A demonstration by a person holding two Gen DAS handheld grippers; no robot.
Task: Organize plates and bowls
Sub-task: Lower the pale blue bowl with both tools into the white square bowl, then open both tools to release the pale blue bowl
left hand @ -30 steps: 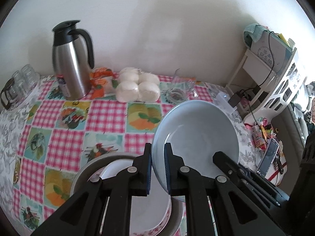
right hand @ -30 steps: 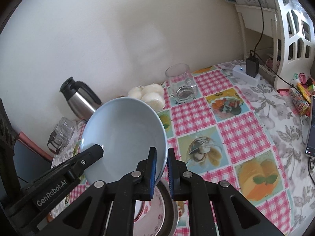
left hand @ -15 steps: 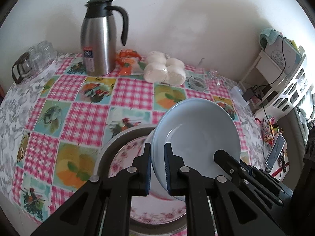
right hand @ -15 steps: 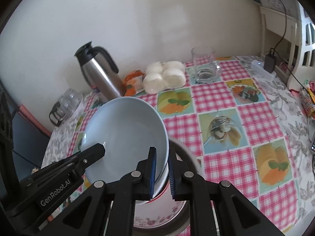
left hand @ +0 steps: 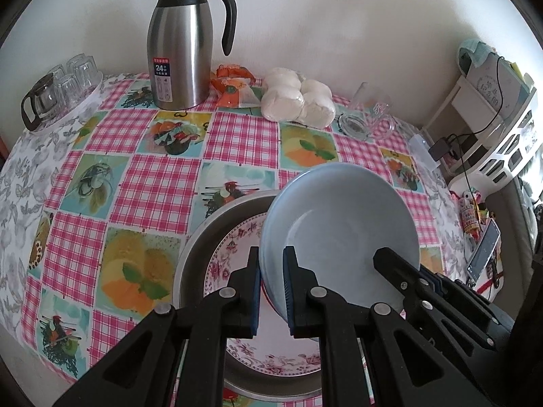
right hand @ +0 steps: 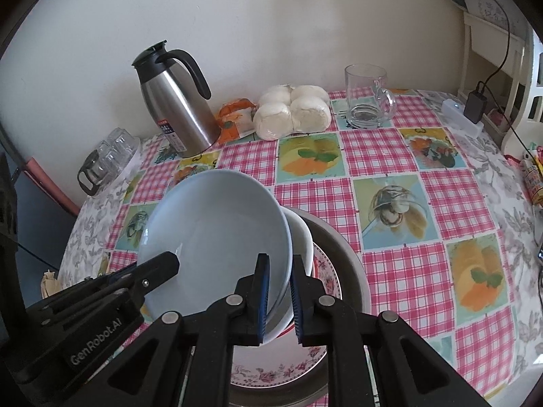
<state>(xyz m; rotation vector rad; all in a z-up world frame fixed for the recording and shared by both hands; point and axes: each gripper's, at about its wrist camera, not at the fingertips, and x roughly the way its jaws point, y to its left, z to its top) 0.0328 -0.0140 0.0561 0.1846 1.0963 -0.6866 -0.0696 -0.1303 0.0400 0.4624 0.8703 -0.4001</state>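
A pale blue bowl (left hand: 342, 234) (right hand: 217, 234) is held by its rim from two sides. My left gripper (left hand: 271, 285) is shut on its near left rim. My right gripper (right hand: 279, 291) is shut on its right rim. The bowl hangs tilted just over a white bowl (right hand: 300, 240) that sits on a floral plate (left hand: 234, 247) (right hand: 288, 369). The plate lies in a round metal basin (left hand: 200, 247) (right hand: 349, 261) on the checked tablecloth. Whether the blue bowl touches the white bowl I cannot tell.
At the back stand a steel thermos jug (left hand: 183, 44) (right hand: 176, 101), an orange packet (left hand: 234, 88), bagged white buns (left hand: 298, 101) (right hand: 292, 112), and a glass mug (right hand: 366, 98). Small glasses on a tray (left hand: 57, 88) sit at the back left. A white shelf (left hand: 492, 129) stands at the right.
Both grippers have lowered the blue bowl toward the basin and plate; the view has tipped down, so more of the table and the plate shows. Both grips have stayed shut.
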